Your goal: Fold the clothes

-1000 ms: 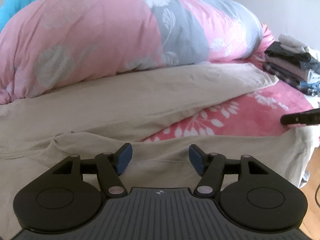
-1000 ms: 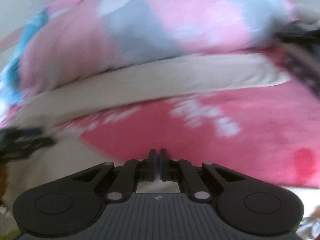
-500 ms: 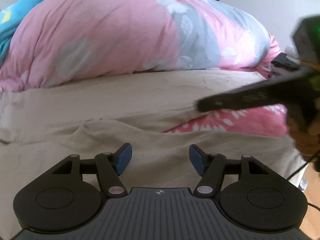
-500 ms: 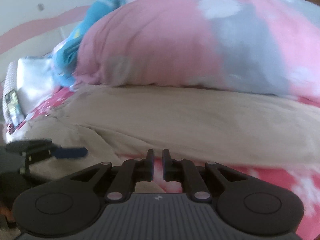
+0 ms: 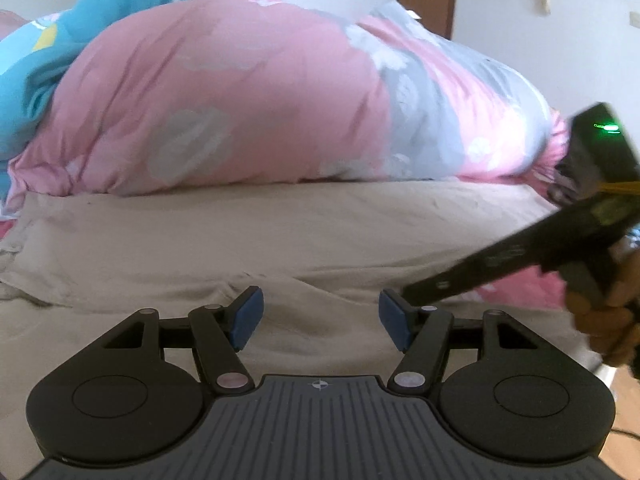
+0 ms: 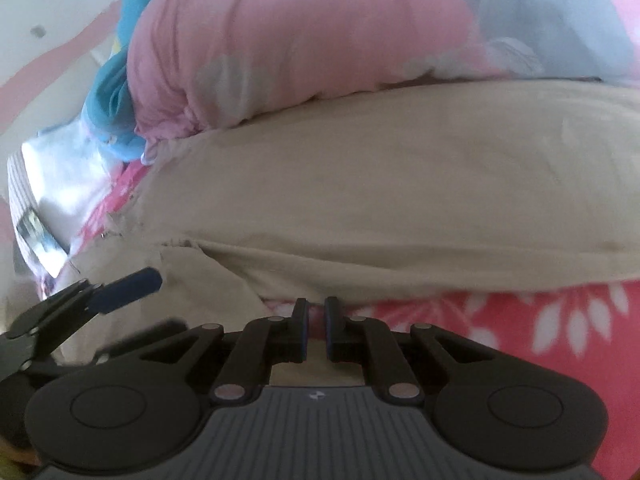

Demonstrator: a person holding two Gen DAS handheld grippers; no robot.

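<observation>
While the left gripper (image 5: 320, 316) shows wide jaws over beige trousers (image 5: 280, 240), only the right gripper (image 6: 316, 330), jaws nearly shut, sees their ragged hem (image 6: 176, 244).

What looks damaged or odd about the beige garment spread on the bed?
The beige garment has a frayed, ragged edge at its left end in the right wrist view, with loose threads. Otherwise it is only creased, lying across the pink floral sheet.

Beige garment (image 5: 304, 236): matt woven cloth, softly creased, frayed along edge. Pink floral duvet (image 5: 240, 104): puffy, smooth cloth. Pink bedsheet (image 6: 520, 320): printed cloth. Gripper bodies: matt black plastic, ribbed; blue pads (image 5: 246, 316) rubbery-looking.
</observation>
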